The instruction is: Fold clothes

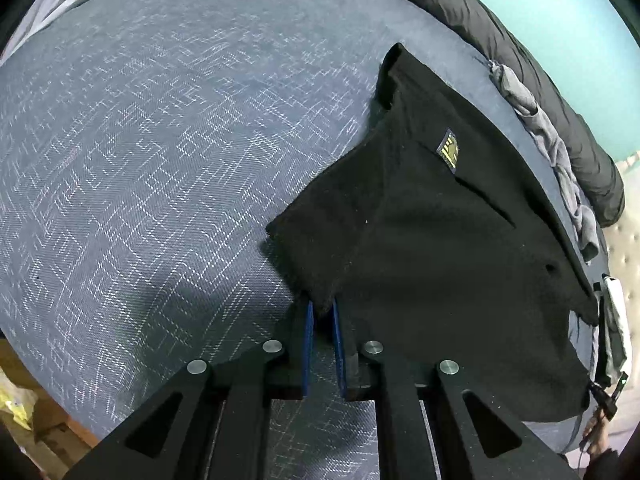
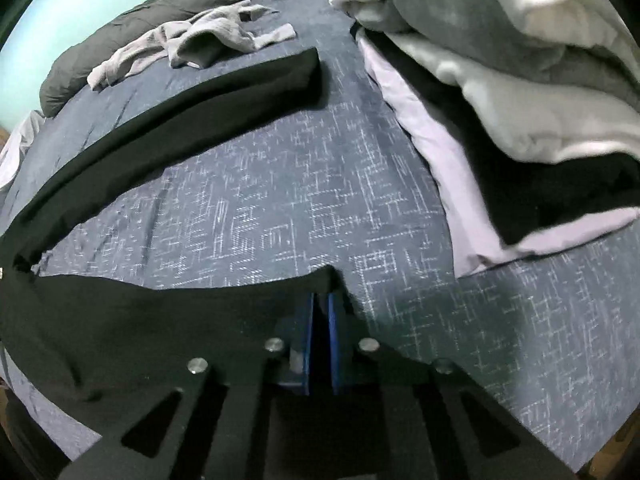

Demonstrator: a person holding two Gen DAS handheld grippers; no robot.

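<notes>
Both grippers downward, pinching black trousers [image 1: 440,240].

The left gripper [image 1: 322,308] pinches a corner of the black garment [image 1: 440,248] between its 2 blue pads [image 1: 308,340], jaws nearly closed. The garment lies on a blue patterned bedcover [image 1: 160,160] and bears 1 small yellow label [image 1: 450,151]. Beyond it lie a crumpled grey garment [image 1: 548,136] and a dark bolster [image 1: 500,40].

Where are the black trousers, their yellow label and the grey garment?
black trousers [image 1: 440,280], left wrist view, on the seat panel.
yellow label [image 1: 449,151], left wrist view, on the patch's middle.
grey garment [image 2: 200,40], right wrist view, on its crumpled middle.
</notes>
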